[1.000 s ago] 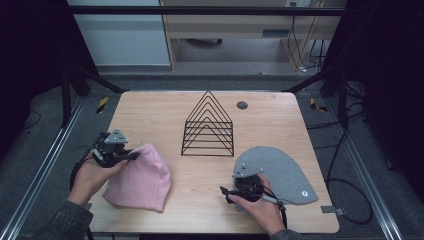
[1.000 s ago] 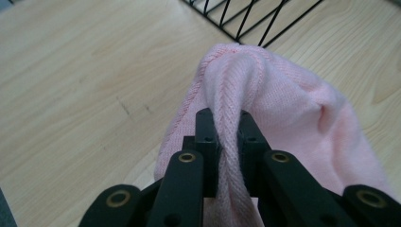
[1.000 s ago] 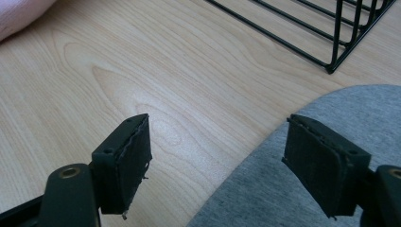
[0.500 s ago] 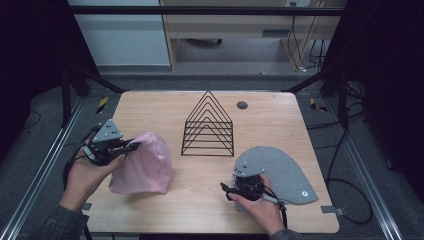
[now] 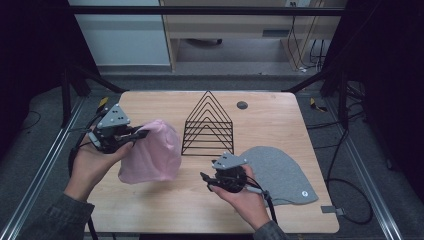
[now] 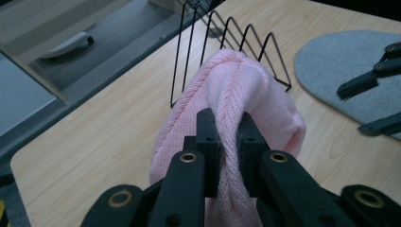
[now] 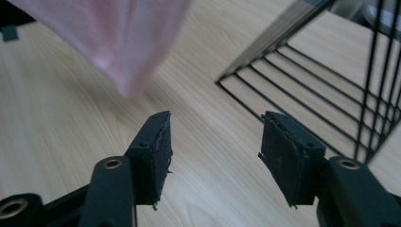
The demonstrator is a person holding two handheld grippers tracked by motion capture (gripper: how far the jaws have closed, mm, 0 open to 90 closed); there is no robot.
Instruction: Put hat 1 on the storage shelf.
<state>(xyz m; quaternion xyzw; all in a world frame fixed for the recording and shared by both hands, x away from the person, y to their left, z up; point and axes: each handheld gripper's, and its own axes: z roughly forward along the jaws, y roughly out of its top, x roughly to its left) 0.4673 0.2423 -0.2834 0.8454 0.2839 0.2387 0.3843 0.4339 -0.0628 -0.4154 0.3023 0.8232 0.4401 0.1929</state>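
My left gripper (image 5: 142, 134) is shut on the ribbed edge of a pink knit hat (image 5: 152, 152), which hangs from it above the left part of the wooden table (image 5: 165, 210). In the left gripper view its jaws (image 6: 227, 127) pinch the pink hat (image 6: 236, 90) between them. A grey hat (image 5: 280, 172) lies flat at the right. My right gripper (image 5: 205, 180) hovers just left of it and points left. Its jaws (image 7: 215, 142) stand apart, have just been closing, and hold nothing. The pink hat (image 7: 108, 38) hangs ahead of them.
A black wire rack (image 5: 209, 125) with triangular dividers stands at the table's middle, between the two hats. A small dark round disc (image 5: 242, 105) lies near the far edge. Black frame legs and cables surround the table.
My left gripper has risen with the pink hat, lifting it off the table. My right gripper has lifted and shifted a little left of the grey hat.
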